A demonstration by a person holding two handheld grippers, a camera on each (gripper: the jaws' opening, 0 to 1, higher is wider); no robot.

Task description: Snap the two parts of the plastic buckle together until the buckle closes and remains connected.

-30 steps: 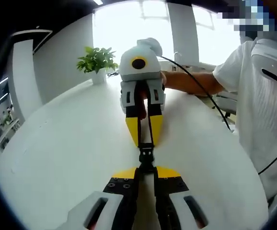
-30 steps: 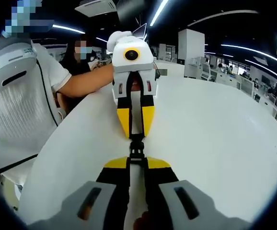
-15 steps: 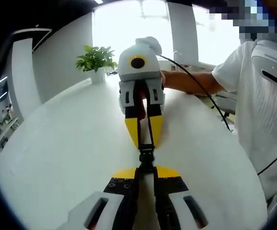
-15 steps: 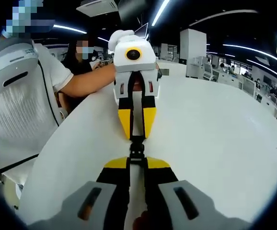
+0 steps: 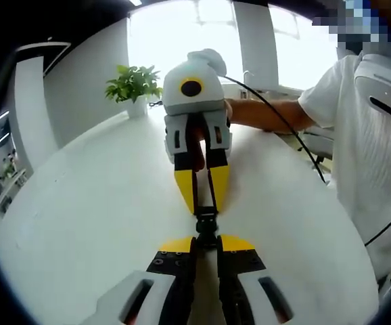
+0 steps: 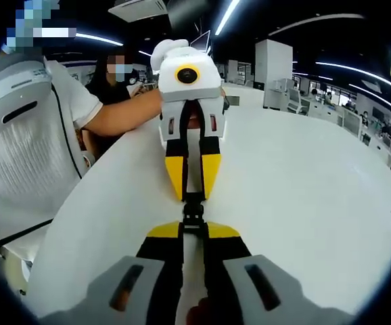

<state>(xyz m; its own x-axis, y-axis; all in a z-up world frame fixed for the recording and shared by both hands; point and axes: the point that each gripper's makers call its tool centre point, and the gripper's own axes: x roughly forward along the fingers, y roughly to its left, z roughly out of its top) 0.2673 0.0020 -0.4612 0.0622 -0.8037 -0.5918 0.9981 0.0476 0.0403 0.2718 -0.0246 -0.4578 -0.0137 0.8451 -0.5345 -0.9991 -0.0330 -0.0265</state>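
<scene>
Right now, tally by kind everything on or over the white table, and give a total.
Hand-held grippers: 2, left hand-held gripper, right hand-held gripper
Black plastic buckle: 1
Potted plant: 1
Total: 4

A broad white tabletop (image 5: 101, 203) curves away with a rounded edge, its surface smooth and glossy. A small potted plant (image 5: 134, 87) in a white pot stands on it at the far rim. Nearer than the plant, a person's forearm (image 5: 266, 115) rests across the surface.
</scene>
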